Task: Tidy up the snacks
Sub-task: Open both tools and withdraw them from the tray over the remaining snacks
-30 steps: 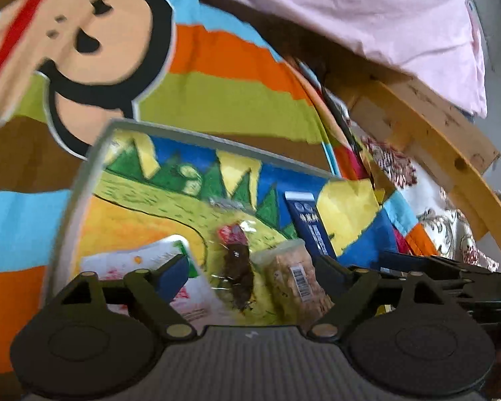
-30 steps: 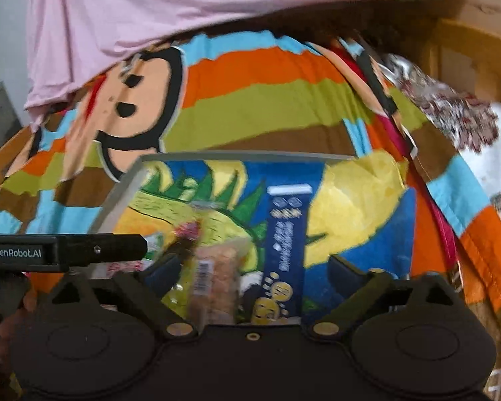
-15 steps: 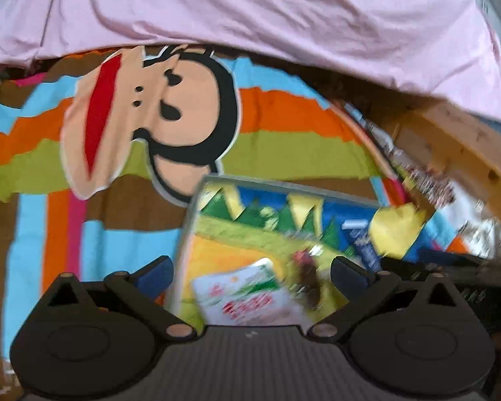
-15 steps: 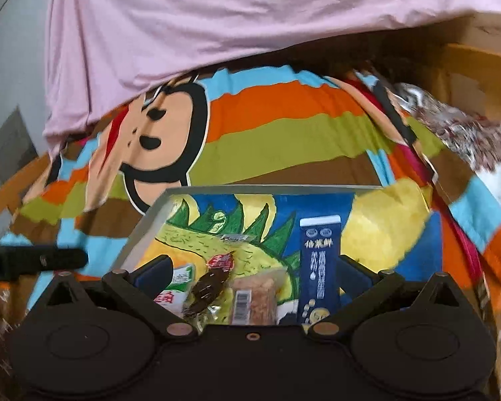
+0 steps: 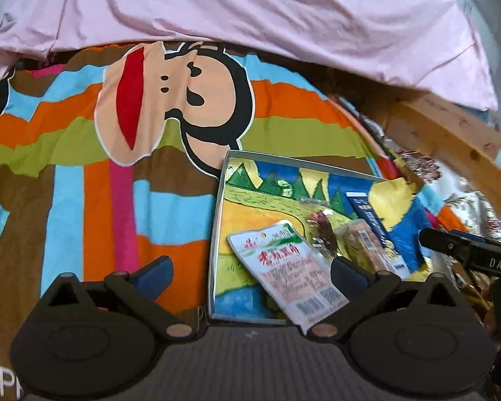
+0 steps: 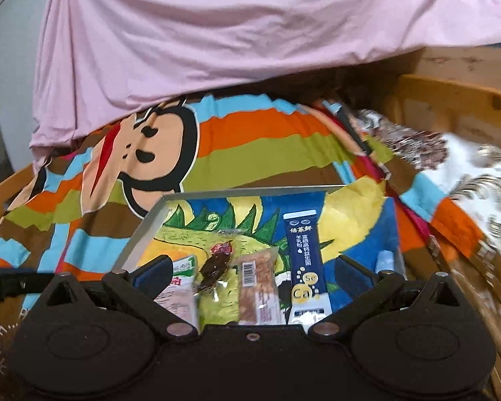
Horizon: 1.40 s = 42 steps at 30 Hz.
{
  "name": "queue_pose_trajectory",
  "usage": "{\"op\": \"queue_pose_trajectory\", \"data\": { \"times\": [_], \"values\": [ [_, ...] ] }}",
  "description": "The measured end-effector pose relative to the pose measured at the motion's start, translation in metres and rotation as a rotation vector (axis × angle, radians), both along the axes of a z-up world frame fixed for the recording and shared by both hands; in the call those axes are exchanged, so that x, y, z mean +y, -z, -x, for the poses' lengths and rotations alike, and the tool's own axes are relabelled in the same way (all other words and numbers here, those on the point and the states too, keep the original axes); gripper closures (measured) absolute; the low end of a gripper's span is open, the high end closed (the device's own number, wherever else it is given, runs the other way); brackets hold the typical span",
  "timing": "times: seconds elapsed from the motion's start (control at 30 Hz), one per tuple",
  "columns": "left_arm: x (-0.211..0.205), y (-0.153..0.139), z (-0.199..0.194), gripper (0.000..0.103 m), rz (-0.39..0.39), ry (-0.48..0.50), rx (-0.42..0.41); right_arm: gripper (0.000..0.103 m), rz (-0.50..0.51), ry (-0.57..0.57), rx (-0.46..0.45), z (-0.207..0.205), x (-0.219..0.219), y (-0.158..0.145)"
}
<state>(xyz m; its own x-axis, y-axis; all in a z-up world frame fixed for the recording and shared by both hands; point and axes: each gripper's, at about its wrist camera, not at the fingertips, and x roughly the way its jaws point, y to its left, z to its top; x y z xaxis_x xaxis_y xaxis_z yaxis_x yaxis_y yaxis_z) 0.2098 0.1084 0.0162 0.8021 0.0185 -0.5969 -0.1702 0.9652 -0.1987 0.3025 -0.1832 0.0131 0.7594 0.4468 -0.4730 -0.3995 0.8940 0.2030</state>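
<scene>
Snacks: four packets [image 6: 260, 287] side by side in painted tray [image 6: 140, 234] on striped bedspread [image 5: 83, 200], likely grouped for sorting. Left tongs [image 5: 250, 274] and right tongs [image 6: 254, 270] spread, empty.

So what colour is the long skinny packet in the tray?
Dark blue with a white top edge and yellow circles: the stick packet, clearest in the right wrist view.

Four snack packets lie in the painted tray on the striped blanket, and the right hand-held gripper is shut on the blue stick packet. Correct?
Not quite: the right hand-held gripper is open and empty, as the right wrist view shows. The blue stick packet lies in the tray.
</scene>
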Motion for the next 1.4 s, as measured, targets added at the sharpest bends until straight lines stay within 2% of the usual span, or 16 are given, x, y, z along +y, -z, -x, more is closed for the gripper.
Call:
{"op": "queue_pose_trajectory", "data": {
  "times": [0.17,0.27,0.4,0.5,0.6,0.73,0.87,0.97,1.1,1.3,1.4],
  "values": [
    [0.012,0.008,0.047,0.001,0.015,0.069,-0.092,0.001,0.053,0.097,-0.046,0.055,0.017,-0.03],
    [0.019,0.011,0.065,0.001,0.02,0.112,-0.091,0.001,0.143,0.083,-0.073,0.088,0.033,-0.054],
    [0.024,0.013,0.078,0.001,0.074,0.086,-0.114,0.001,0.232,0.054,-0.111,0.121,0.046,-0.085],
    [0.018,0.019,0.087,0.001,0.105,0.084,-0.141,0.001,0.314,0.014,-0.107,0.136,0.055,-0.098],
    [0.01,0.031,0.106,0.001,0.103,0.076,-0.181,0.001,0.381,-0.045,-0.065,0.14,0.064,-0.092],
    [0.01,0.037,0.128,0.001,0.127,0.056,-0.156,0.001,0.352,-0.043,-0.026,0.146,0.062,-0.073],
    [0.014,0.031,0.145,0.001,0.061,0.052,-0.157,0.001,0.347,-0.08,0.038,0.152,0.053,-0.057],
    [0.012,0.026,0.152,0.001,-0.003,0.052,-0.152,0.001,0.363,-0.13,0.053,0.16,0.042,-0.048],
    [0.008,0.021,0.162,0.001,0.013,0.052,-0.128,0.001,0.343,-0.145,0.077,0.165,0.026,-0.034],
    [-0.012,0.017,0.155,0.001,0.008,0.047,-0.047,0.001,0.329,-0.15,0.077,0.161,-0.001,-0.02],
    [-0.025,0.009,0.147,0.001,0.006,0.062,-0.038,0.001,0.301,-0.145,0.077,0.156,-0.014,-0.017]
  ]
}}
